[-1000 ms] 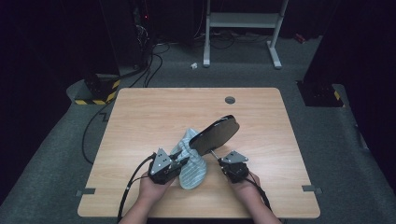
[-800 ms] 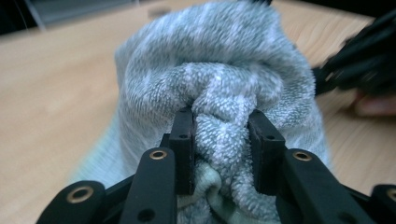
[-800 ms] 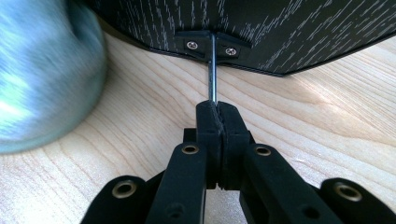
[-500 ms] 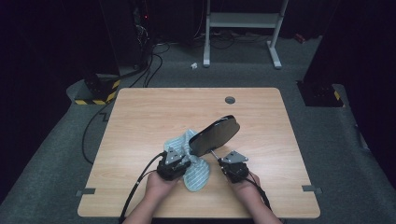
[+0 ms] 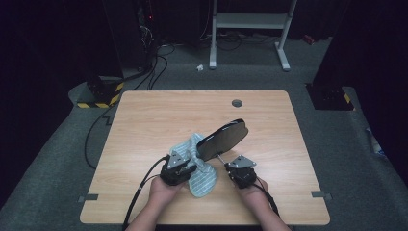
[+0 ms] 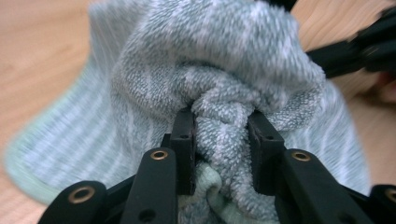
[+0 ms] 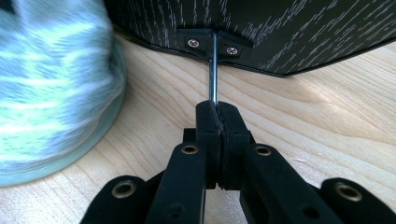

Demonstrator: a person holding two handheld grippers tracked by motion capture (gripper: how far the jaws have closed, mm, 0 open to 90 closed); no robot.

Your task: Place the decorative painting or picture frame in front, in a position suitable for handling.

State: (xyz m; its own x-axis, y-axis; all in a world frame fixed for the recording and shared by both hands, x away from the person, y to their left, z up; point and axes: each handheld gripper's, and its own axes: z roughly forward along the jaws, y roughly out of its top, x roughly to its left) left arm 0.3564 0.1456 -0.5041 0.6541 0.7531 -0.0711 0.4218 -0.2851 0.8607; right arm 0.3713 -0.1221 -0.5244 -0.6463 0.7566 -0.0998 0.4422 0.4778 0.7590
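The left gripper clamps the striped towel just left of the black pan; the right gripper's fingers pinch its thin wire handle.

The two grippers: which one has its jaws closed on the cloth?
The left gripper pinches a bunched fold of the striped pale-green cloth. The right gripper instead clamps the thin metal rod of the tilted black board.

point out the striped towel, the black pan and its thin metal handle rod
striped towel (image 5: 202, 177), high view, on the flat striped part lying on the table
black pan (image 5: 222, 139), high view, on the middle of its tilted dark underside
thin metal handle rod (image 7: 213, 70), right gripper view, on the bare rod above the clamp
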